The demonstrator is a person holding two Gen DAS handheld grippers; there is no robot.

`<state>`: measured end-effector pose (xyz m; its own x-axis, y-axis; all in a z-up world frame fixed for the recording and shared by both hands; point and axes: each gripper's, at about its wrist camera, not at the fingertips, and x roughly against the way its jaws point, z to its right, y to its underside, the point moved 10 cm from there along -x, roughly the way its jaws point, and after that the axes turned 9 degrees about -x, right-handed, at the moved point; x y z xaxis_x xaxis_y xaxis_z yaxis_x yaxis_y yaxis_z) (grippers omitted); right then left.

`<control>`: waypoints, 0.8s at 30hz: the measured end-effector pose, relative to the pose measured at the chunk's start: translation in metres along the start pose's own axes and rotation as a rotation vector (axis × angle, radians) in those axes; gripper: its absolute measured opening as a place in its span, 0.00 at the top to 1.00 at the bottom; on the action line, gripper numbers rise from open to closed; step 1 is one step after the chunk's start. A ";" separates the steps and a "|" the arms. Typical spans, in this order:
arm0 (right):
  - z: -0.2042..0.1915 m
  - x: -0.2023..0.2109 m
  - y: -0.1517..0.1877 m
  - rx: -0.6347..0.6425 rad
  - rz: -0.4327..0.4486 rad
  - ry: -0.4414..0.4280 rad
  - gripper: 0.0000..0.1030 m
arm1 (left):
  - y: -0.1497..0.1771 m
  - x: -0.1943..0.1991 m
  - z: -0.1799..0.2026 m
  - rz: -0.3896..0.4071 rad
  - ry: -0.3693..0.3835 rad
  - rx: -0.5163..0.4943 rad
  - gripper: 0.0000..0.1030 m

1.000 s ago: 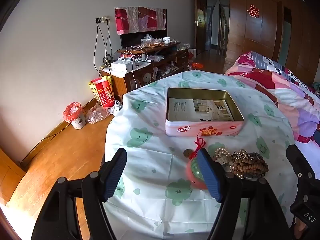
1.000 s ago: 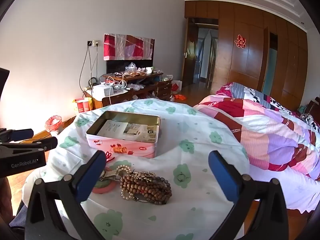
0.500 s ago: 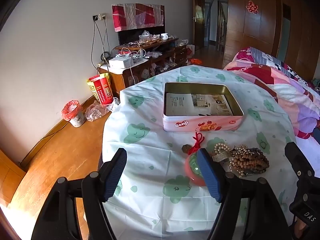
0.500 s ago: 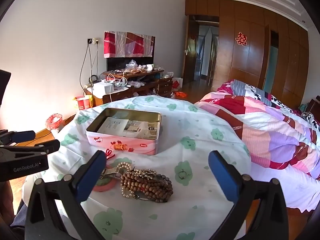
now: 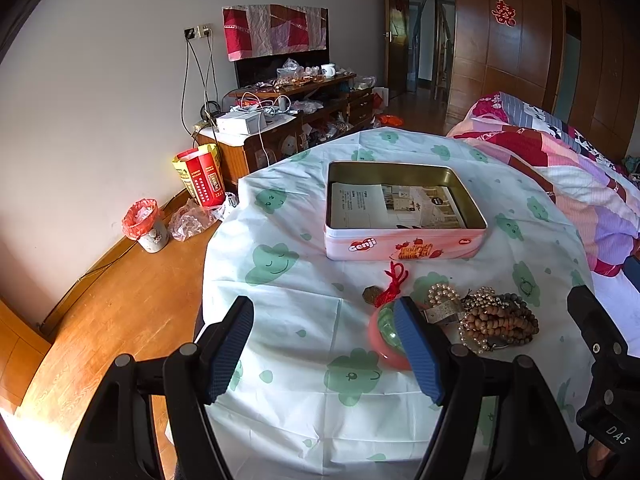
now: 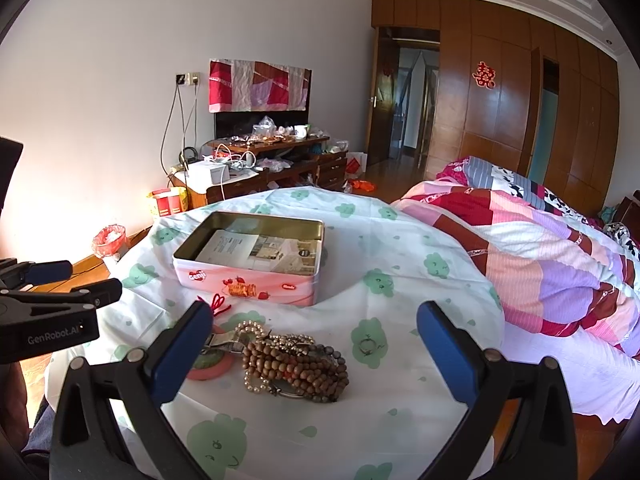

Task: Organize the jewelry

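Note:
An open pink biscuit tin (image 5: 404, 245) (image 6: 248, 284) with papers inside stands mid-table. Nearer to me lies a jewelry heap: brown wooden bead bracelets (image 5: 498, 322) (image 6: 294, 368), a pearl strand (image 5: 442, 293) (image 6: 250, 328), a red knotted cord (image 5: 394, 280) (image 6: 218, 304) and a green pendant on a pink disc (image 5: 384, 330) (image 6: 210, 364). A small ring (image 6: 367, 345) rests right of the heap. My left gripper (image 5: 326, 354) hovers open over the cloth, left of the heap. My right gripper (image 6: 314, 354) hangs open above the bracelets, holding nothing.
The round table wears a white cloth with green prints (image 5: 272, 264) (image 6: 400, 264). A bed with a patchwork quilt (image 6: 540, 256) lies to the right. A cluttered wooden cabinet (image 5: 288, 120), a red bin (image 5: 146, 230) and wooden floor (image 5: 100, 320) lie to the left.
Both grippers have drawn back and risen slightly, so the table and tin look a little farther off. Both stay open, and the jewelry has not moved.

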<state>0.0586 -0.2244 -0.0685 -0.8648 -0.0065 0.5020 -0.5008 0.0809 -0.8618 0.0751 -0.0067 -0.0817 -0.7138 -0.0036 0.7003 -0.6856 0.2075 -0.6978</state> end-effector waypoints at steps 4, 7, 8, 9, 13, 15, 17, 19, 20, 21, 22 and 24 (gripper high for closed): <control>0.000 0.000 0.000 0.001 -0.001 0.000 0.00 | 0.002 -0.002 0.002 -0.001 0.001 0.000 0.29; 0.000 0.000 0.000 -0.001 -0.003 0.000 0.00 | 0.002 -0.003 0.002 -0.003 0.003 -0.001 0.29; 0.000 0.000 0.000 -0.001 -0.003 0.000 0.00 | 0.002 -0.002 0.001 -0.003 0.002 -0.001 0.29; 0.000 0.000 0.000 -0.001 -0.003 0.000 0.00 | 0.002 -0.002 0.002 -0.003 0.002 -0.001 0.29; 0.000 0.000 0.000 -0.001 -0.004 -0.001 0.00 | 0.002 -0.003 0.002 -0.003 0.002 -0.001 0.29; 0.000 0.000 0.000 0.000 -0.005 -0.001 0.00 | 0.003 -0.004 0.002 -0.005 0.004 -0.002 0.29; 0.000 0.000 0.000 0.000 -0.005 0.000 0.00 | 0.005 -0.005 0.003 -0.006 0.004 -0.002 0.29; 0.000 0.000 0.000 -0.001 -0.006 -0.001 0.00 | 0.005 -0.005 0.004 -0.004 0.005 -0.002 0.29; 0.000 0.000 0.000 -0.001 -0.006 -0.001 0.00 | 0.005 -0.005 0.004 -0.005 0.005 -0.002 0.29; 0.000 0.000 0.000 -0.001 -0.007 -0.001 0.00 | 0.007 -0.006 0.005 -0.006 0.005 -0.003 0.29; 0.000 0.000 0.000 -0.001 -0.007 -0.001 0.00 | 0.006 -0.005 0.004 -0.006 0.005 -0.003 0.29; 0.000 0.000 0.000 -0.001 -0.007 -0.001 0.00 | 0.005 -0.005 0.004 -0.006 0.005 -0.002 0.29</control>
<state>0.0589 -0.2243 -0.0682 -0.8614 -0.0084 0.5078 -0.5067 0.0815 -0.8583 0.0745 -0.0090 -0.0895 -0.7093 -0.0003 0.7049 -0.6893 0.2096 -0.6935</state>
